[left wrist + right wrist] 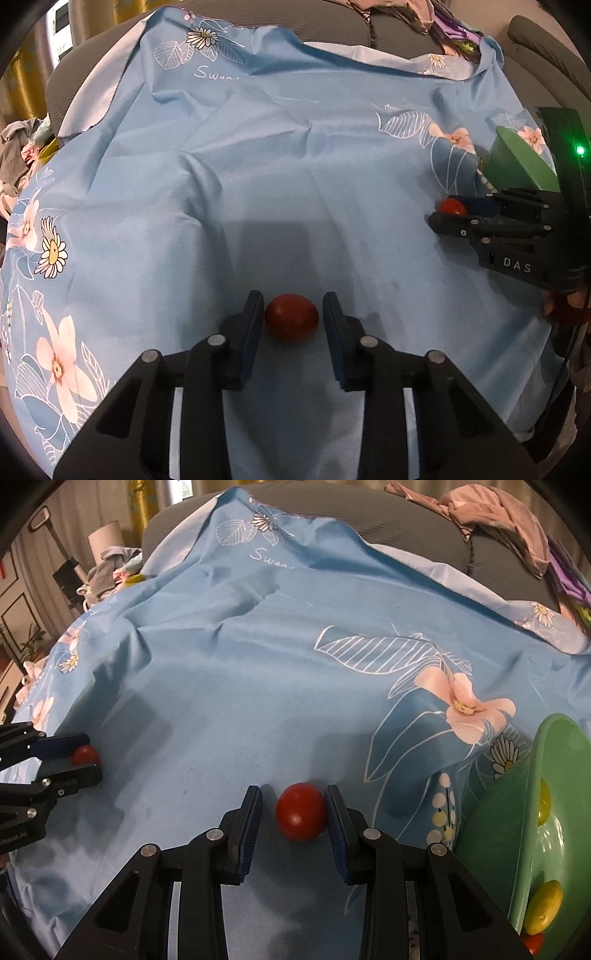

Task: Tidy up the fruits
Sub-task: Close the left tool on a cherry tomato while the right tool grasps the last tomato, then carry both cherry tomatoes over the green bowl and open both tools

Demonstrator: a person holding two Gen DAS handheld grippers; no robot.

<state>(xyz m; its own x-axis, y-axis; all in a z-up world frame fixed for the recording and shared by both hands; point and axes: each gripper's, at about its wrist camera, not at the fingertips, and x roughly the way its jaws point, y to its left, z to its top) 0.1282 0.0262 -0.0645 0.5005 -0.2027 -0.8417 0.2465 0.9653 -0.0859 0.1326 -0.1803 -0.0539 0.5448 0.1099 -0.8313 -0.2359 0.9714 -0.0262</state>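
A red round fruit lies on the blue flowered cloth between the fingers of my left gripper, which is open around it. A second red fruit lies between the fingers of my right gripper, open, with the right pad touching it. Each gripper shows in the other's view: the right gripper at the right with its fruit, the left gripper at the left with its fruit. A green bowl at the right holds yellow fruits and a red one.
The cloth covers a grey sofa seat. Piles of clothes lie at the back right and far left. The green bowl stands just behind the right gripper in the left wrist view.
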